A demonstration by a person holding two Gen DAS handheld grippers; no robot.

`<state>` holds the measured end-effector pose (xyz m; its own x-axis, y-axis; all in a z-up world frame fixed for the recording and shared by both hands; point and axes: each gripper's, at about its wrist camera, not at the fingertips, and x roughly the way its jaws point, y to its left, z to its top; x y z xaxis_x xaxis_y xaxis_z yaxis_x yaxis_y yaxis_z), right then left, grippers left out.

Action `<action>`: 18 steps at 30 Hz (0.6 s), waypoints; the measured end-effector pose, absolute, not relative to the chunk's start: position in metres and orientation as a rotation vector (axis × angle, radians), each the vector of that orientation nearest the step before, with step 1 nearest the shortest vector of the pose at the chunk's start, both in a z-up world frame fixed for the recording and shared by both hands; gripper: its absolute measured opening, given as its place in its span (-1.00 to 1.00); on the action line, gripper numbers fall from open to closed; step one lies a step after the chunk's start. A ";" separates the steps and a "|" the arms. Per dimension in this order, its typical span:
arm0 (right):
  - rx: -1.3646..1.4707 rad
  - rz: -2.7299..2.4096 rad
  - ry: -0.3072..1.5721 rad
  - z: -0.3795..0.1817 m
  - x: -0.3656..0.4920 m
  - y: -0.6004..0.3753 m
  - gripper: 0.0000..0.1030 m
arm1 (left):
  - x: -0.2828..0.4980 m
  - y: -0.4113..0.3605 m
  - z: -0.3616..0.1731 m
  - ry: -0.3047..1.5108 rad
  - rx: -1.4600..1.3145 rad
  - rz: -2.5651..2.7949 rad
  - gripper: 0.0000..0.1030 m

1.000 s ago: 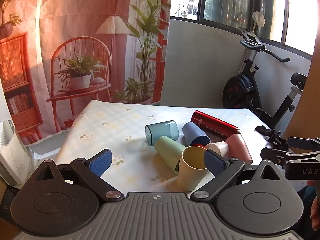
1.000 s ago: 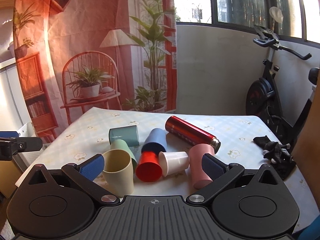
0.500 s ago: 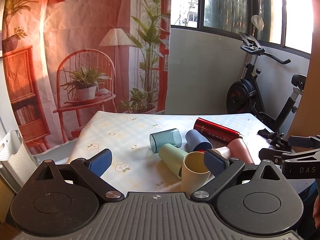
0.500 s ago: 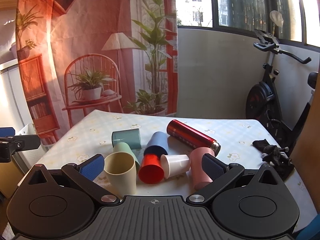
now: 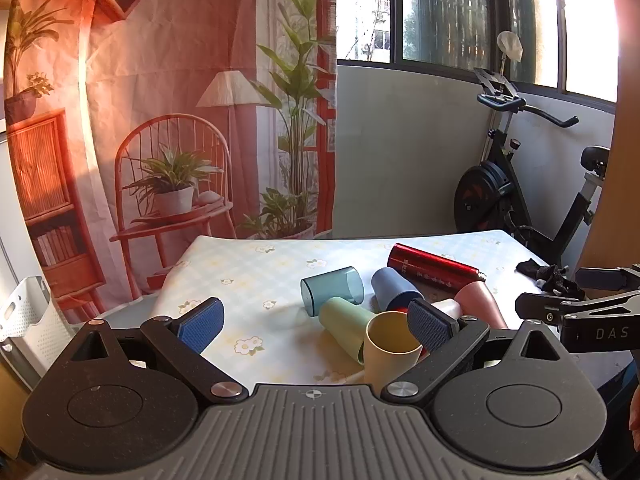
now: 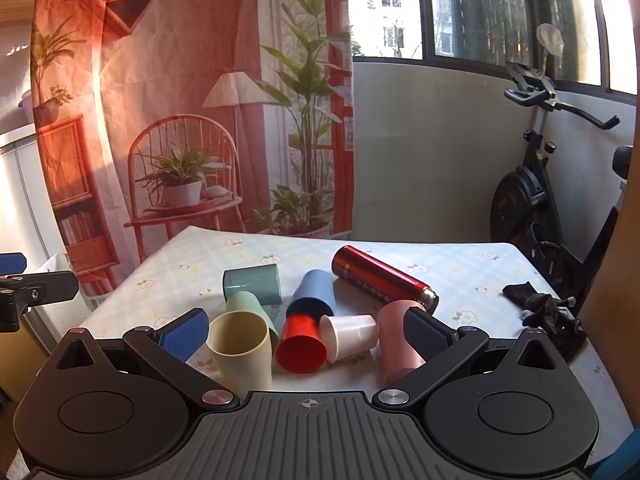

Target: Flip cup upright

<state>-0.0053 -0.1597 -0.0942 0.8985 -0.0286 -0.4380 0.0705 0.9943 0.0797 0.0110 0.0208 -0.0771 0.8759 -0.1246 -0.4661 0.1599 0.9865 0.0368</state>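
Observation:
A cluster of cups sits on the floral tablecloth [image 6: 460, 264]. A cream cup [image 6: 240, 346] stands upright at the near left; it also shows in the left wrist view [image 5: 390, 346]. On their sides lie a green cup [image 6: 250, 308], a teal cup [image 6: 252, 282], a blue cup [image 6: 314, 292], a red cup [image 6: 302, 342], a white cup [image 6: 350, 334] and a pink cup [image 6: 396, 336]. My right gripper [image 6: 306, 330] is open and empty, short of the cups. My left gripper [image 5: 316, 322] is open and empty, left of the cluster.
A red flask [image 6: 380, 278] lies on its side behind the cups. A black cloth [image 6: 544, 312] lies at the table's right edge. An exercise bike [image 6: 556, 200] stands at the right, a white basket [image 5: 24, 320] left of the table.
Both grippers have drawn back and risen a little, so the cups look lower and farther. No cup has moved.

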 end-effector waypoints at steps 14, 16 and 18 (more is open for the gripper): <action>0.098 -0.064 0.427 -0.091 -0.009 -0.161 0.99 | 0.007 0.023 -0.073 0.460 0.063 -0.138 0.93; 0.098 -0.065 0.424 -0.090 -0.009 -0.161 0.99 | 0.007 0.022 -0.072 0.457 0.063 -0.138 0.93; 0.098 -0.065 0.423 -0.090 -0.009 -0.161 0.99 | 0.007 0.022 -0.071 0.456 0.063 -0.139 0.93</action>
